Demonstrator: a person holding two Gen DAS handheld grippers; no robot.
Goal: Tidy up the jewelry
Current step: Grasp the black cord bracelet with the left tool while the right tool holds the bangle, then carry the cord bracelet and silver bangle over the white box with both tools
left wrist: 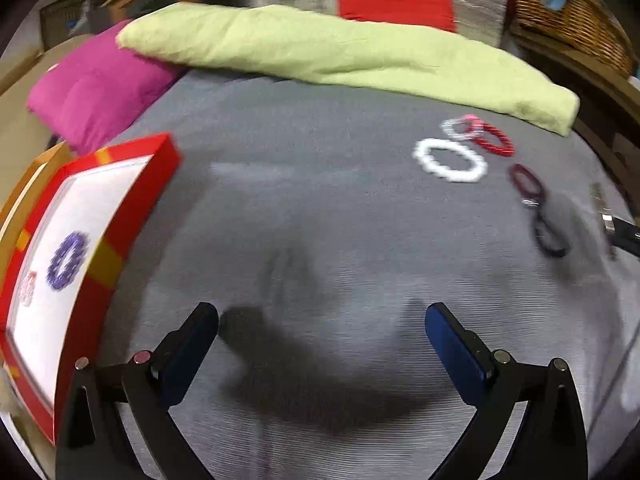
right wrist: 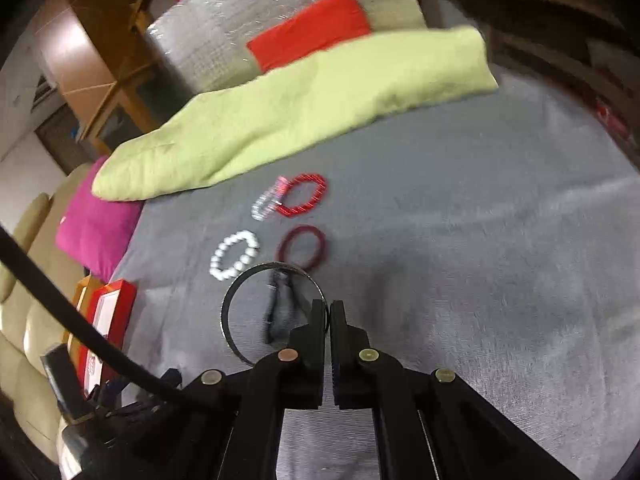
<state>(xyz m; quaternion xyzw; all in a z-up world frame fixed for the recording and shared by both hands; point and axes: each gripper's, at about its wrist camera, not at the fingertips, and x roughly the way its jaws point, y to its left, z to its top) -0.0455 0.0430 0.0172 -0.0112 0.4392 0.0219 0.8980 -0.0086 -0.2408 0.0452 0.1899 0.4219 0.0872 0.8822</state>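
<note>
The right tool [right wrist: 329, 312] pinches the rim of a thin silver bangle [right wrist: 240, 284], its fingers nearly together; the hoop stands tilted off the grey bed [right wrist: 480, 260], extending left and ahead of the tips. Just beyond it lie a dark maroon bracelet [right wrist: 302, 247], a white bead bracelet [right wrist: 234, 255] and a red bracelet [right wrist: 303, 195], all flat. The left tool [left wrist: 322, 320] hangs wide and holds nothing. To its left, a red box [left wrist: 132, 208] holds a purple bracelet [left wrist: 68, 261].
</note>
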